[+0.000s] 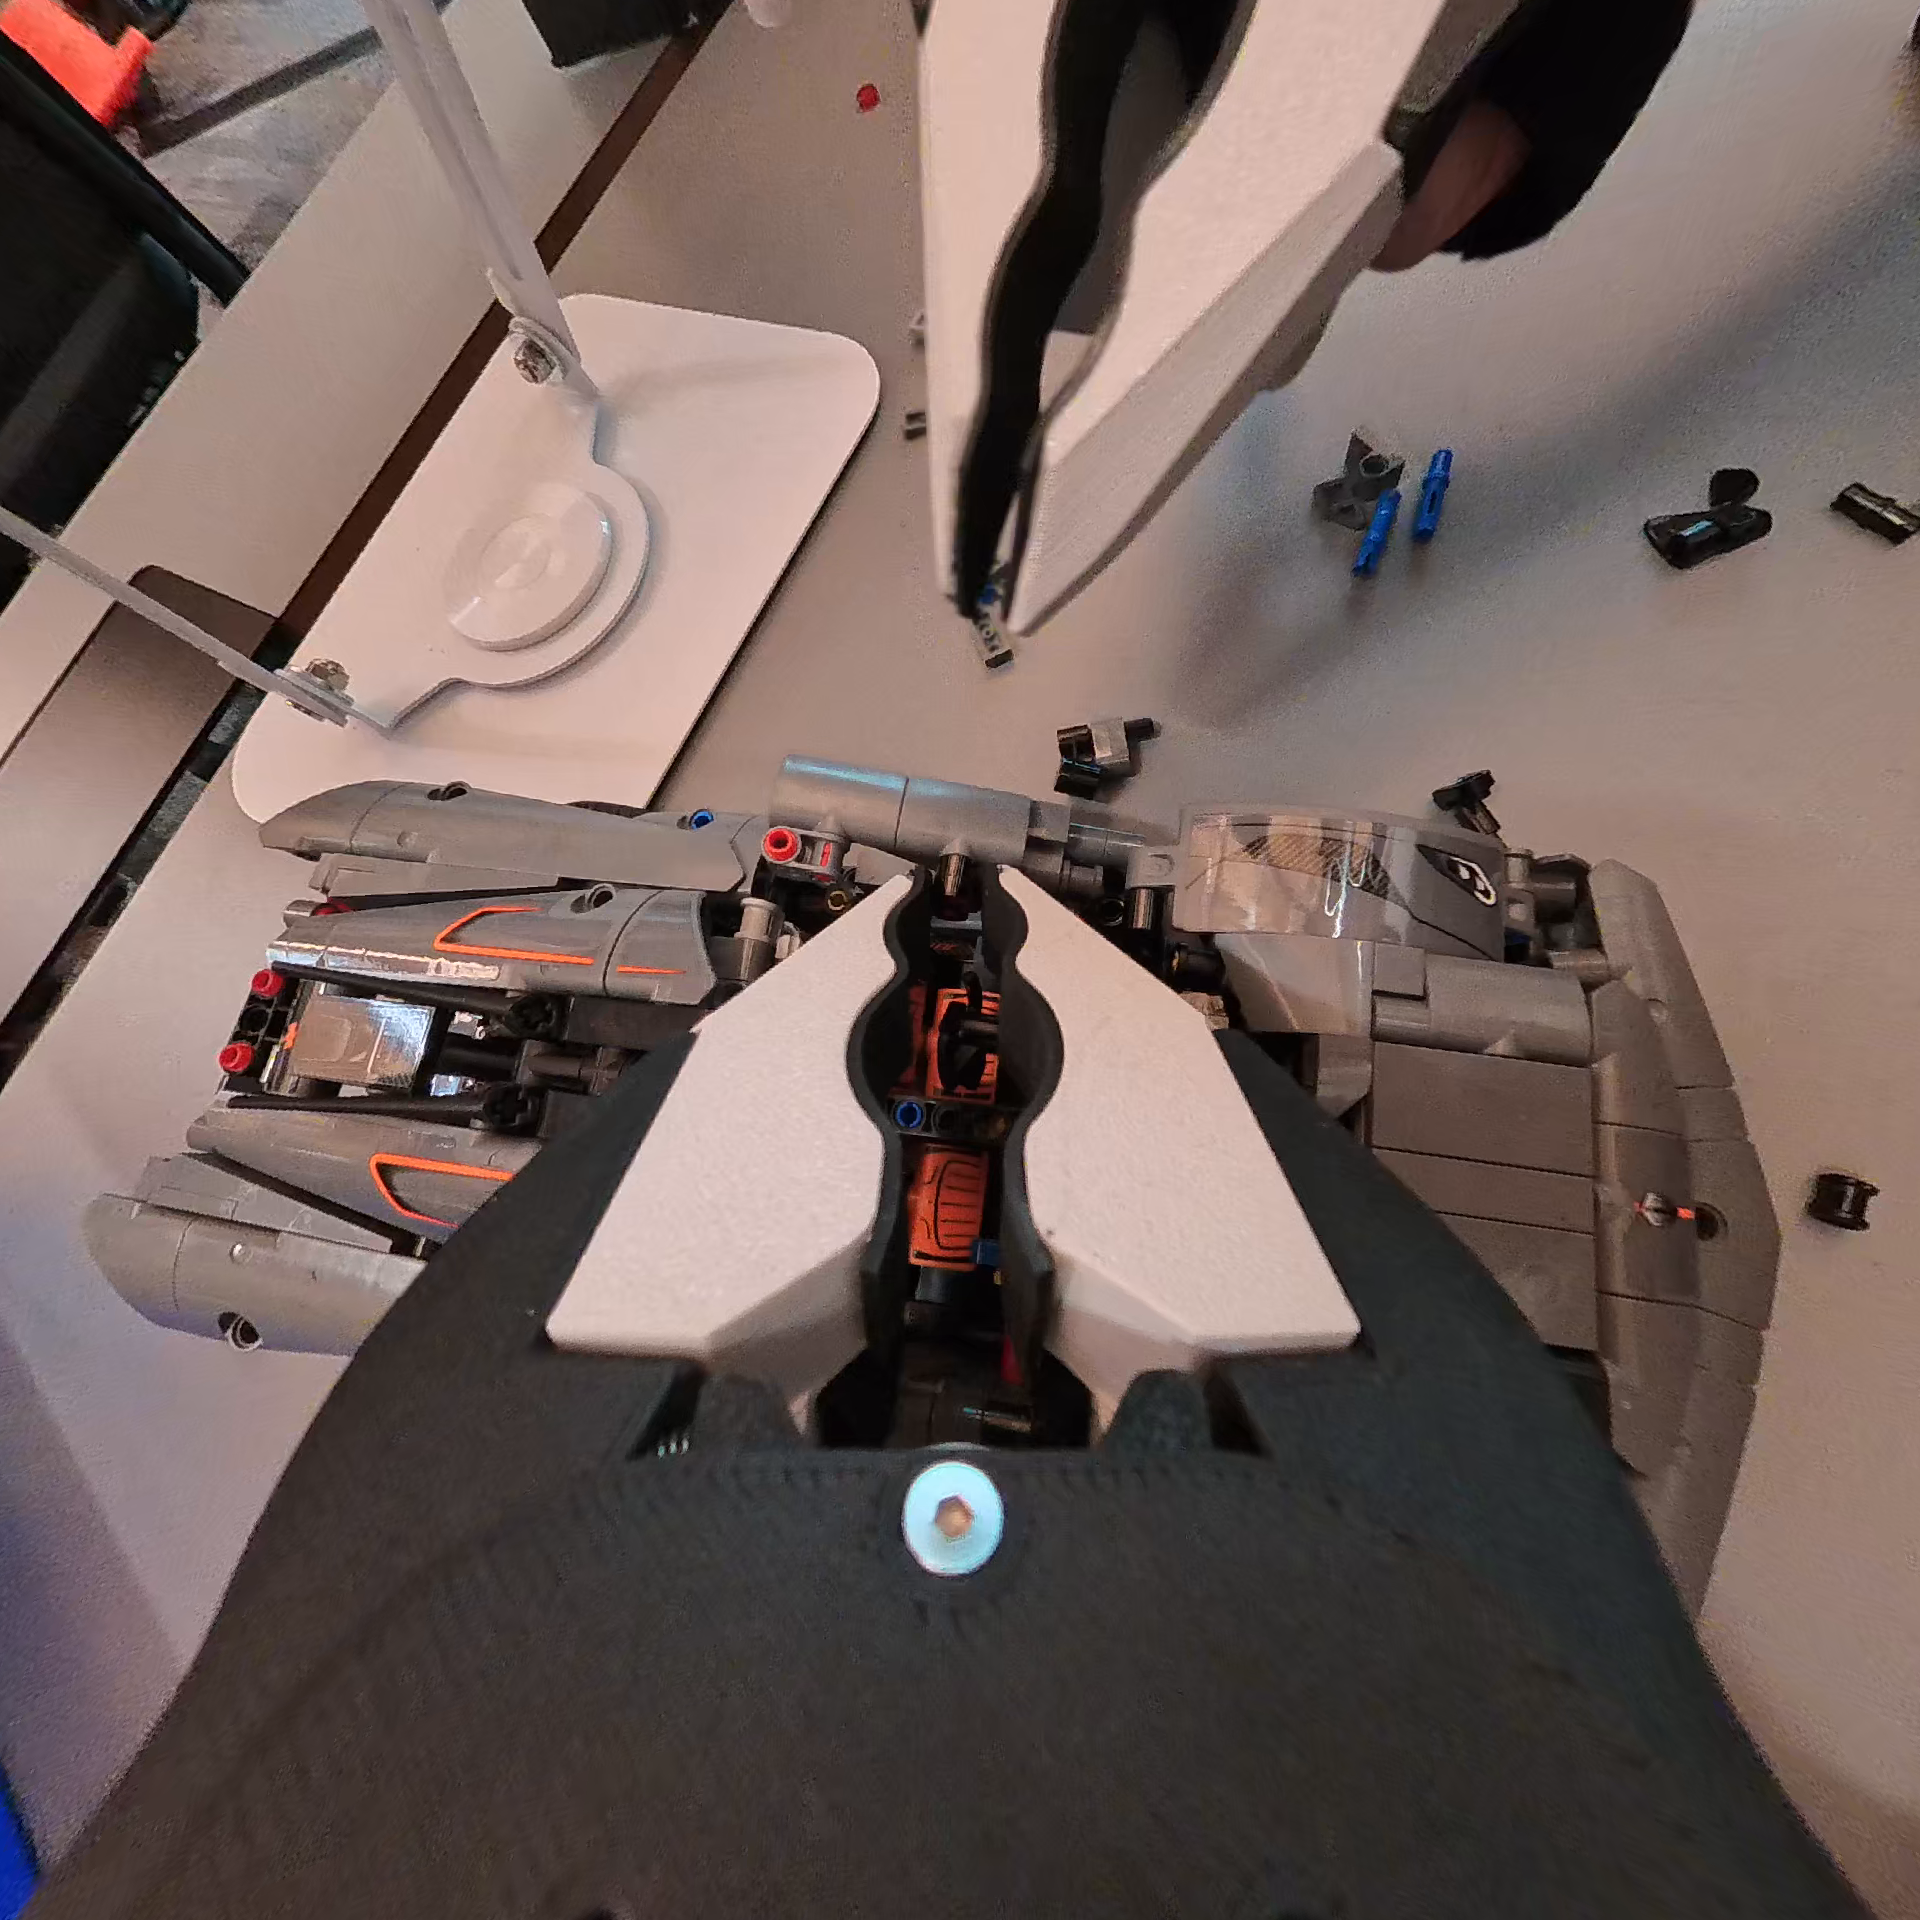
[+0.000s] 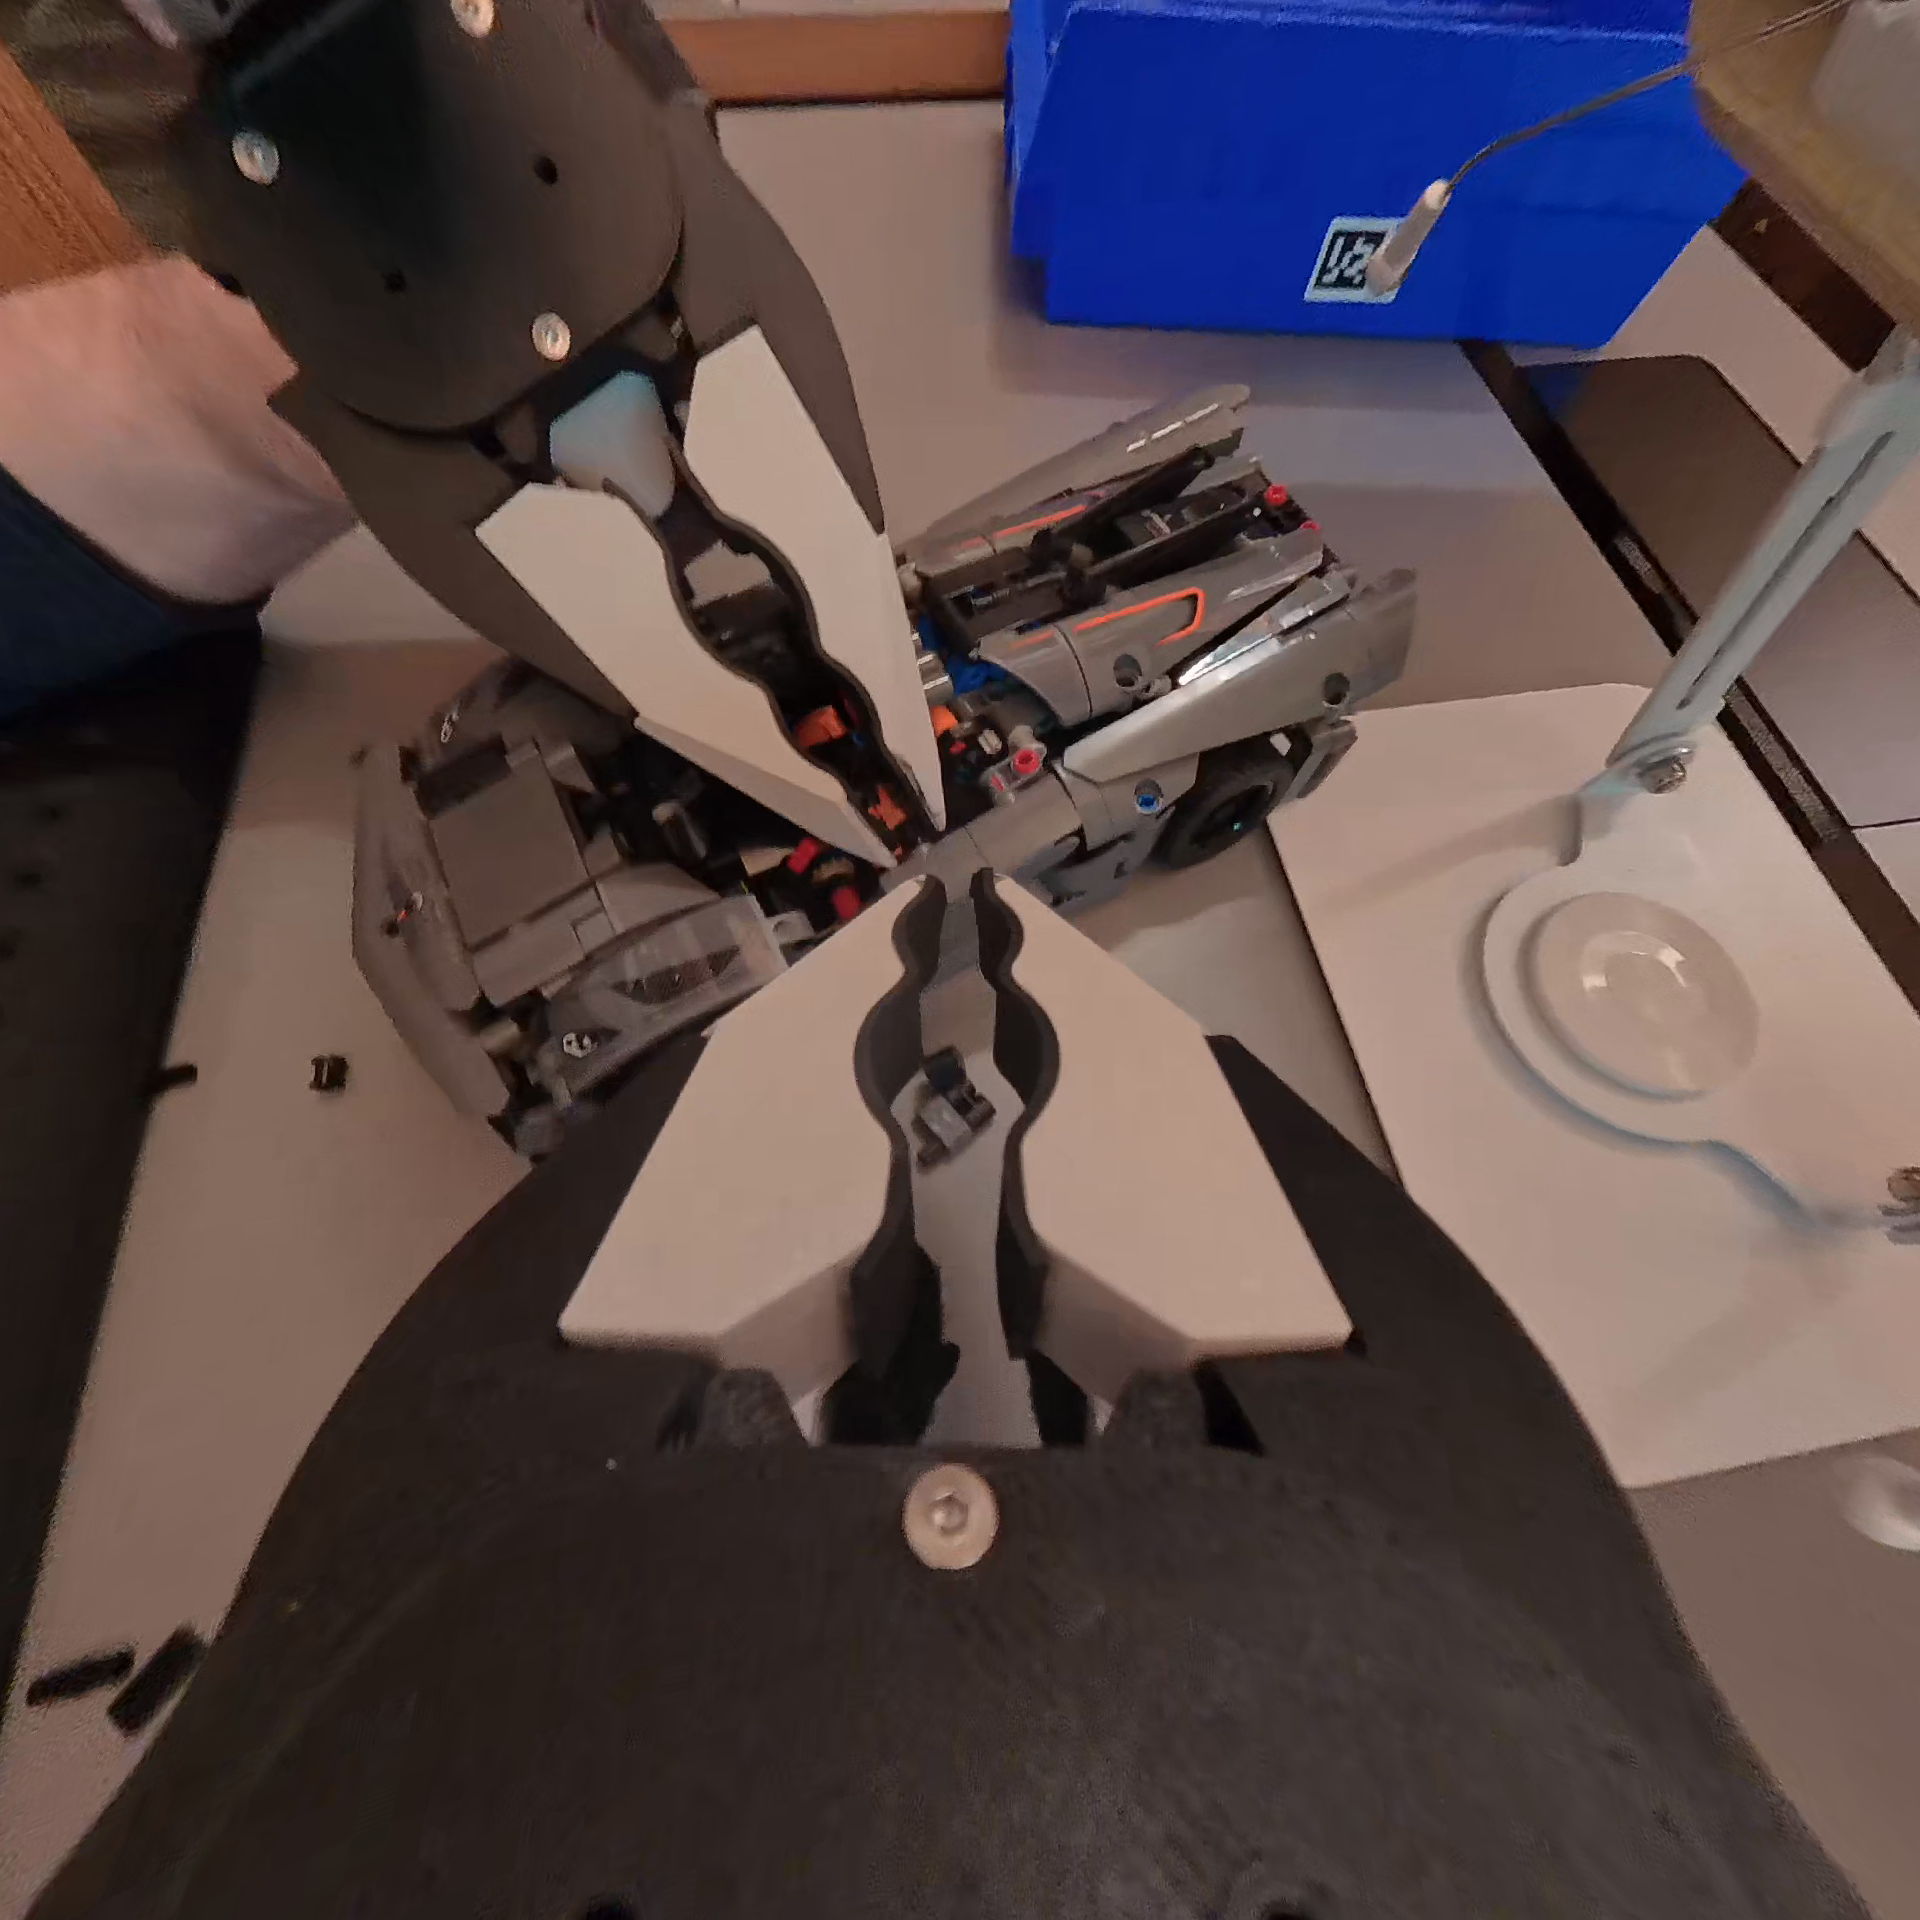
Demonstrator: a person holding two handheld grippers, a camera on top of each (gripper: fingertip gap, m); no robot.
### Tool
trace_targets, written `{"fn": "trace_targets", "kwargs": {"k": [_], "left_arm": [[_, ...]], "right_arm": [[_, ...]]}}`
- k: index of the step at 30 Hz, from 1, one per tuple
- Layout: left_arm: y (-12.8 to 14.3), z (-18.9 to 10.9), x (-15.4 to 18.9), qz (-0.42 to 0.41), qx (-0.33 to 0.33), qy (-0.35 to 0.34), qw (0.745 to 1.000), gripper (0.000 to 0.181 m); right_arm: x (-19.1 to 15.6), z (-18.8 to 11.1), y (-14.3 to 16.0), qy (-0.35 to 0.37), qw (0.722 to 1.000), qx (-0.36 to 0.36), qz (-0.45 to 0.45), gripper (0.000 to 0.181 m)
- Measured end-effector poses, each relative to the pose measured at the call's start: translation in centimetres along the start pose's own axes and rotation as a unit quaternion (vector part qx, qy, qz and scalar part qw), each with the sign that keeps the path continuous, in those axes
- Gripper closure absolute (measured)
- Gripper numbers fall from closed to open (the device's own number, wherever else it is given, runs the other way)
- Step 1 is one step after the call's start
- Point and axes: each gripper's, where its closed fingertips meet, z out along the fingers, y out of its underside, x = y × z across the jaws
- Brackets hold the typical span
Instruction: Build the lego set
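Far left, the desk (image 1: pixel 1351 675) ends at a dark seam, and the white stand base (image 1: pixel 727 416) with its slanted struts sits just beside the car's tail, so there is little room to swing that way. The lego car (image 1: pixel 1475 1091) lies across the desk, mostly built in grey panels with orange trim, its middle open. The left tool (image 1: pixel 951 883) hangs over that open cockpit, fingers drawn nearly together about a black peg under the grey side beam. Whether it actually pinches the peg cannot be told; it looks like a steadying hold.

Just beyond, the right tool (image 1: pixel 987 613) comes in clenched on a small dark piece (image 1: pixel 994 644) at its very tips, low over the desk and near the beam. This looks like a fitting step: the next move calls for lining that piece up with its hole and pressing gently, the car braced.

To the right lie blue pins (image 1: pixel 1432 494) and black pieces (image 1: pixel 1704 520), well apart, with open desk for retreat.
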Motion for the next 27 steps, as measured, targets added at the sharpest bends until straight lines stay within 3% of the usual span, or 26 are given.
{"fn": "trace_targets", "kwargs": {"k": [5,13,27], "left_arm": [[0.0,0.0,0.0,-0.002,0.000,0.001,1.000,0.174],[0.0,-0.1,0.0,-0.008,0.004,0.003,1.000,0.174],[-1.1,-1.1,-0.5,-0.022,0.045,-0.006,0.999,0.178]], "right_arm": [[-0.1,-0.4,2.4,-0.021,0.997,-0.072,-0.018,0.173],[-0.4,0.2,4.6,-0.024,0.990,-0.131,-0.043,0.164],[-0.4,2.1,7.0,-0.008,0.982,-0.177,-0.068,0.158]]}}
